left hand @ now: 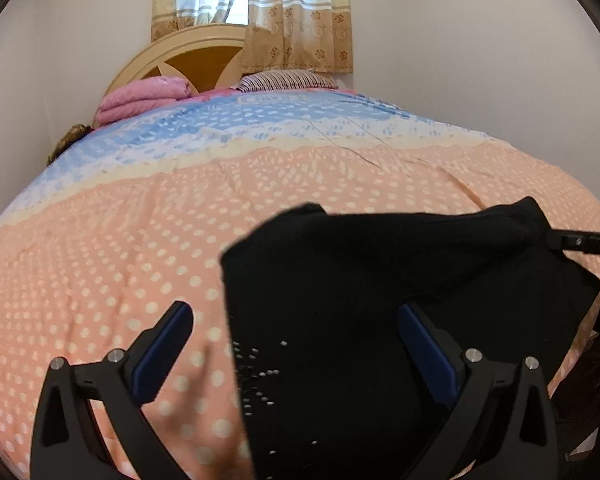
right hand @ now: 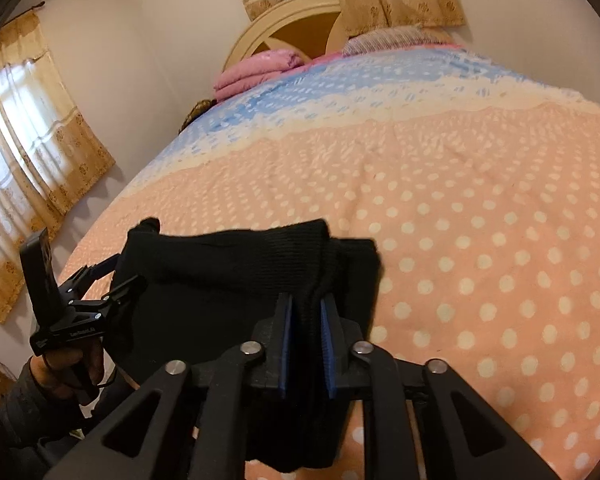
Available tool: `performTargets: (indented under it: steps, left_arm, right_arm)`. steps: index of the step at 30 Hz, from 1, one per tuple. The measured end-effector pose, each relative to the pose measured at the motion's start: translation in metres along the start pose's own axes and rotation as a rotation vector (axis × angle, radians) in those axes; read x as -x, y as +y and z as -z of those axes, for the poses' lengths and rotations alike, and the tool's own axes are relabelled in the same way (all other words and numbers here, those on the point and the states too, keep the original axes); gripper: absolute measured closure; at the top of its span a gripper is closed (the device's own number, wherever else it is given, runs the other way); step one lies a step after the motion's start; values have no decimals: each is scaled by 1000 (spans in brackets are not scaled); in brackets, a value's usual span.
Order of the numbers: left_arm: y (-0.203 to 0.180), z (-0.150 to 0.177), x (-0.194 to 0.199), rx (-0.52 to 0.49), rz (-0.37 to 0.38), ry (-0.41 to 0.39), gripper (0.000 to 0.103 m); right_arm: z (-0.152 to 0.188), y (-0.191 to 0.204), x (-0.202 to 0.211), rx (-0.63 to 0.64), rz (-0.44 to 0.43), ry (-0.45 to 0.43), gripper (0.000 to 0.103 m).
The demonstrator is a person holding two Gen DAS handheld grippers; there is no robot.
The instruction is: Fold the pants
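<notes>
Black pants lie bunched at the lower centre of the frame on the dotted bedspread. Right gripper narrow, pads pinching a fold of them. Left gripper spread wide over the pants' edge, gripping nothing.

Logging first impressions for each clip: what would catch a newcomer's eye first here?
The black pants stand out, lying dark on the near part of the peach polka-dot bedspread. The right gripper is shut on a bunched fold of them, while the left gripper stands open over their edge. Farther back, a pink folded blanket lies by the headboard.
</notes>
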State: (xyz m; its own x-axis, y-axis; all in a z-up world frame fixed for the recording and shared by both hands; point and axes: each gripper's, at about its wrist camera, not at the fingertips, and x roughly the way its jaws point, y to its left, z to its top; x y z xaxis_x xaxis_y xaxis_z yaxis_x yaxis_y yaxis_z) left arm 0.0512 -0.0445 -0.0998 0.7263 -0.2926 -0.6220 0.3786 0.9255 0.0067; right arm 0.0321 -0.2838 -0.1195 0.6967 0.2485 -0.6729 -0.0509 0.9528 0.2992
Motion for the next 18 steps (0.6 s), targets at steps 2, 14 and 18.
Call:
performTargets:
  steps: [2, 14, 18]
  left_arm:
    - [5, -2, 6, -9, -38, -23, 0]
    - [5, -19, -9, -34, -121, 5, 0]
    - [7, -23, -25, -32, -116, 70, 0]
  right_arm:
    - [1, 3, 7, 17, 3, -3, 77]
    - [-8, 31, -8, 107, -138, -45, 59]
    - [-11, 9, -35, 5, -145, 23, 59]
